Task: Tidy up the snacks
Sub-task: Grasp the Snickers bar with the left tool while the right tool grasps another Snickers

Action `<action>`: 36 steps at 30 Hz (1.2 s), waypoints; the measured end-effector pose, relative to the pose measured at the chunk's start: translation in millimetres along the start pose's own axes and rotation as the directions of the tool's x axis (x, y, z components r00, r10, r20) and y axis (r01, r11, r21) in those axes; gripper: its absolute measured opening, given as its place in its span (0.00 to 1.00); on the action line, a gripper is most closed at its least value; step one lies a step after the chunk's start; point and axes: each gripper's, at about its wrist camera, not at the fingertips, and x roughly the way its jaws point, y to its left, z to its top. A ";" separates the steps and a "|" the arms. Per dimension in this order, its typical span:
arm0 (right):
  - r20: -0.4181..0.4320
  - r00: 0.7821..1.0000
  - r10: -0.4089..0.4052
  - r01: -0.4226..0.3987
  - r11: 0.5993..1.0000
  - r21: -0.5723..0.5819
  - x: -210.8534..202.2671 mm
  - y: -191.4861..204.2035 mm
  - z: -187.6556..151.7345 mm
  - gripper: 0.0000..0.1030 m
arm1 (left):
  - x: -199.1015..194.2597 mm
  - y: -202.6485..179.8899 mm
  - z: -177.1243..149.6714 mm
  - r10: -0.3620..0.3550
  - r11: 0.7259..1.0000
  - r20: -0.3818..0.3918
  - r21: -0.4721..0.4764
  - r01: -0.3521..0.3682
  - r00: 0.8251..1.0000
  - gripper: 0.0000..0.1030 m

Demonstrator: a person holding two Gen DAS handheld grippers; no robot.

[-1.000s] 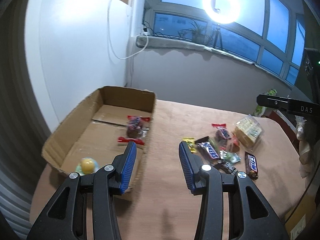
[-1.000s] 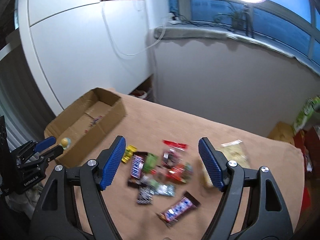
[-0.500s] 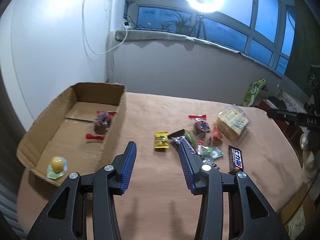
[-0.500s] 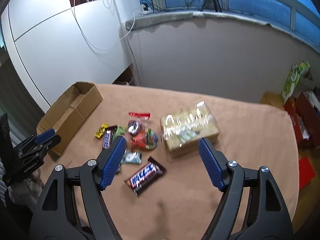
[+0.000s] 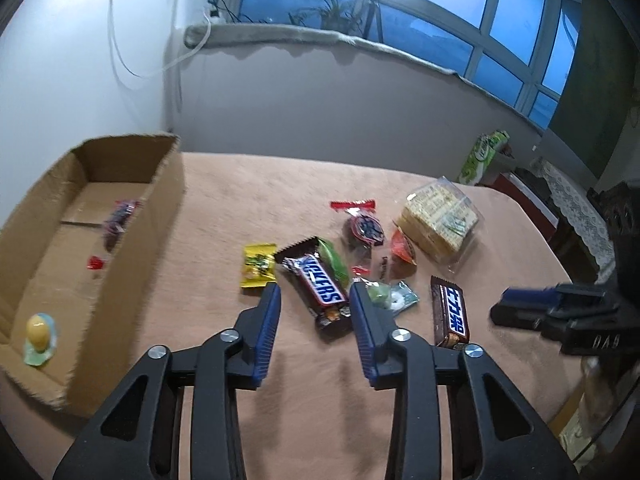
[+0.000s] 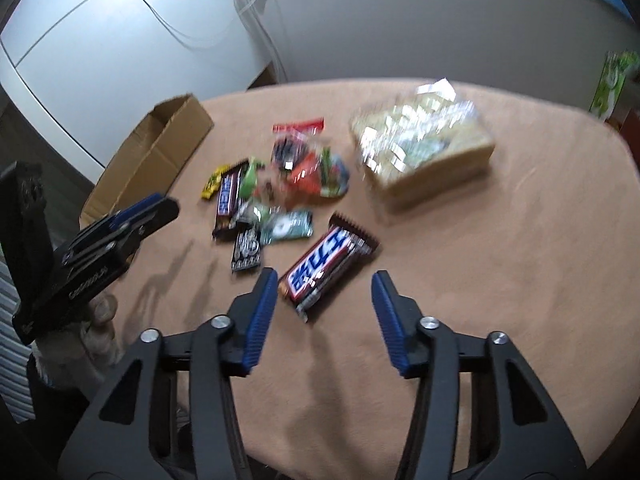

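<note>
A pile of snacks lies on the tan table. My left gripper is open and empty, its fingers on either side of a Snickers bar. My right gripper is open and empty, just before a second Snickers bar, which also shows in the left wrist view. A cardboard box at the left holds a dark red-ended candy pack and a yellow egg sweet. A yellow sachet and a clear bag of crackers lie in the pile.
Several small packs sit between the two bars: a round dark pack, an orange one, a mint-green one. A green package stands beyond the table's far right. A wall and window sill lie behind.
Both grippers have dropped closer to the snack pile. The left now straddles the Snickers bar. The right has moved toward the second bar.
</note>
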 end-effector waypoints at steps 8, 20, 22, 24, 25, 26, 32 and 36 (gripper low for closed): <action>-0.034 0.999 0.018 -0.017 0.999 0.029 17.8 1.7 1.4 0.38 | 26.4 1.0 2.9 -0.039 0.999 -0.068 -0.016 0.037 0.997 0.27; -0.043 0.998 -0.047 0.046 0.999 -0.013 40.1 12.9 11.3 0.38 | 50.4 2.0 9.2 -0.028 1.000 -0.118 0.000 0.028 0.993 0.27; -0.041 0.997 -0.064 0.063 0.998 -0.028 42.7 16.2 13.7 0.38 | 53.4 3.1 9.6 -0.018 1.000 -0.121 0.005 0.018 0.992 0.27; -0.041 0.996 -0.076 0.074 0.997 -0.038 44.6 18.4 16.3 0.38 | 56.0 4.5 10.8 -0.017 1.000 -0.124 0.004 0.018 0.992 0.28; -0.041 0.996 -0.084 0.082 0.996 -0.044 45.7 19.8 17.4 0.38 | 57.0 5.2 11.4 -0.014 1.000 -0.123 0.005 0.015 0.992 0.28; -0.041 0.995 -0.090 0.088 0.995 -0.049 47.8 21.8 19.0 0.38 | 57.5 5.3 11.9 -0.011 1.000 -0.123 0.007 0.012 0.992 0.28; -0.037 0.990 -0.137 0.133 0.987 -0.095 55.4 29.6 20.8 0.38 | 62.9 4.2 13.7 0.005 1.000 -0.129 0.023 -0.002 0.992 0.30; -0.042 0.988 -0.147 0.141 0.984 -0.110 59.1 30.0 21.6 0.38 | 68.2 3.7 14.9 0.014 0.999 -0.142 0.030 -0.010 0.990 0.36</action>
